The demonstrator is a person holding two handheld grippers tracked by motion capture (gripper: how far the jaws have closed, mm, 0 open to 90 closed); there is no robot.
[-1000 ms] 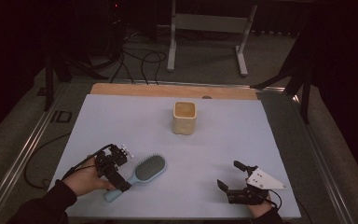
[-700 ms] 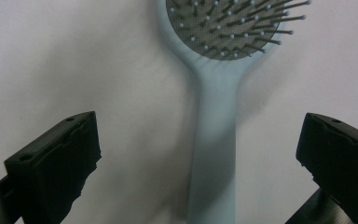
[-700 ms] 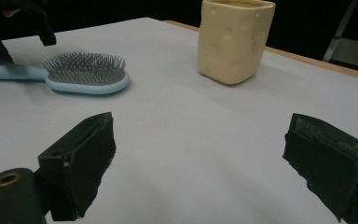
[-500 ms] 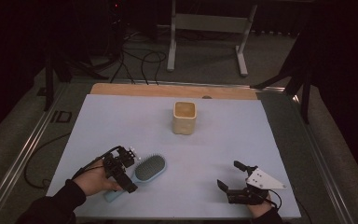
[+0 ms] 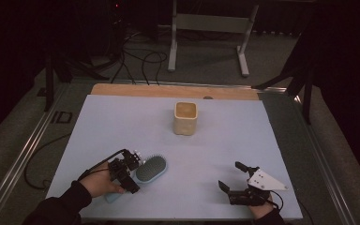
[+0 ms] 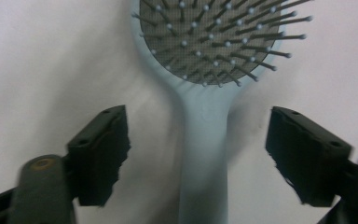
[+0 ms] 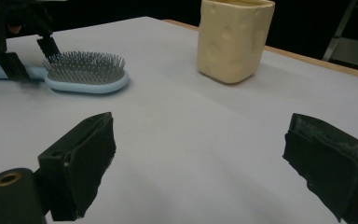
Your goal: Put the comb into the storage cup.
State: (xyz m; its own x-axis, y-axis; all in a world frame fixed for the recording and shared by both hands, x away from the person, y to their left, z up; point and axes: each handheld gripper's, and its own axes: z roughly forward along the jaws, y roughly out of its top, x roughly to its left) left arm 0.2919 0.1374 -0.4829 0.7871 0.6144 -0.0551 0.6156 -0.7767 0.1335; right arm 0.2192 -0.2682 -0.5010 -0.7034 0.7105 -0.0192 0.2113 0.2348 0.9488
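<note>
Hairbrush [image 6: 204,140], pale blue, lying bristles up on the tabletop [image 5: 122,126] near its front left corner; the oval head [image 5: 151,168] points toward the middle of the surface, the handle toward the person. Seen from the left tool's camera, the handle runs straight up between the two black jaws, with a clear strip of tabletop on either side of it. Left tool [image 5: 132,169]: set over the handle, jaws having just been closing, still partly open and not yet pressing on the handle; the hand [image 5: 101,183] behind it rests low at the front edge. The right tool's camera shows the same brush [image 7: 86,74] from the side, with the left tool's jaws [image 7: 28,53] straddling its handle. Right tool [image 5: 232,177]: near the front right corner, well apart from the brush, jaws wide open with nothing between them. Cream square cup [image 5: 185,118]: upright near the middle of the tabletop, toward the far edge, well apart from both tools.
</note>
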